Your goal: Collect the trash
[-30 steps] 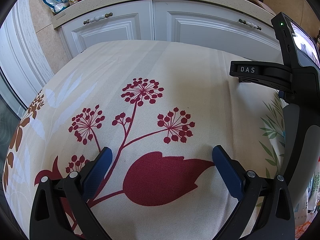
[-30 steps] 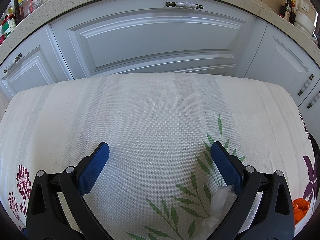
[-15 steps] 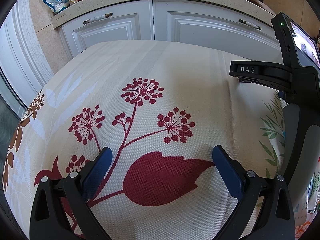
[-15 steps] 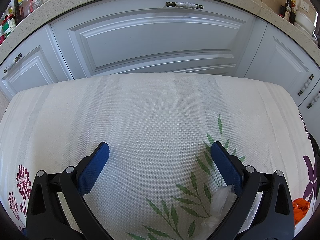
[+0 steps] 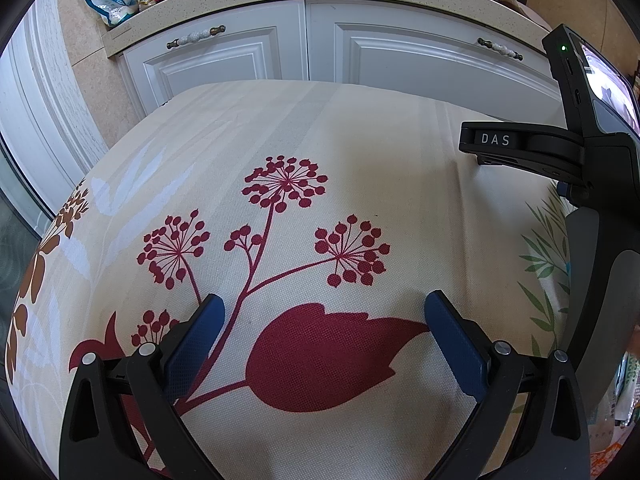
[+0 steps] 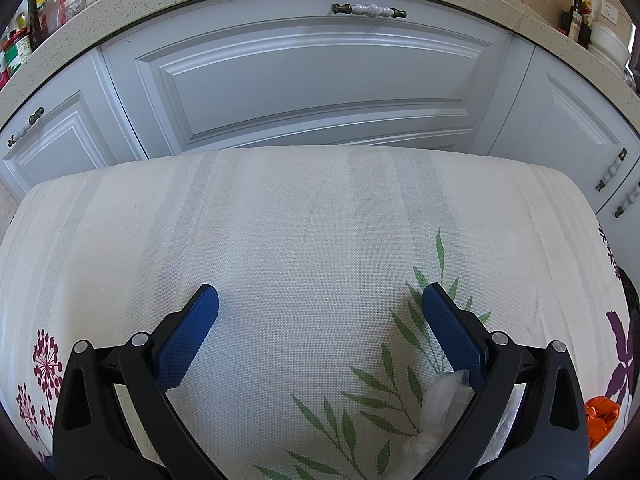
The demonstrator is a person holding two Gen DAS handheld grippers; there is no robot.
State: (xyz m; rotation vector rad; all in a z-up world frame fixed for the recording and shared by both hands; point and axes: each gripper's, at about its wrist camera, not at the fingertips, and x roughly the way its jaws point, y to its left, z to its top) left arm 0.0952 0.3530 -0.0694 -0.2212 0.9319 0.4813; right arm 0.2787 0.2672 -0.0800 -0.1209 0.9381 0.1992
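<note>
My left tongs (image 5: 324, 308) are spread wide with nothing between the blue pads, hovering over the red flower print on the tablecloth (image 5: 360, 128). My right tongs (image 6: 320, 300) are spread just as wide and hold nothing, above the pale striped middle of the cloth, facing the table's far edge and the white cabinets (image 6: 312, 80) beyond it. Compared with half a second and a second ago, nothing has shifted: both tongs sit in the same spots at the same spread. The trash lies toward the table's right side near its near edge: a crumpled clear plastic wrapper (image 6: 444, 396) just beside and partly behind my right tongs' right finger, not gripped, and an orange scrap (image 6: 600, 416) further right, close to the right edge. In the left view, my right tool's body (image 5: 600, 184) stands at the right.
</note>
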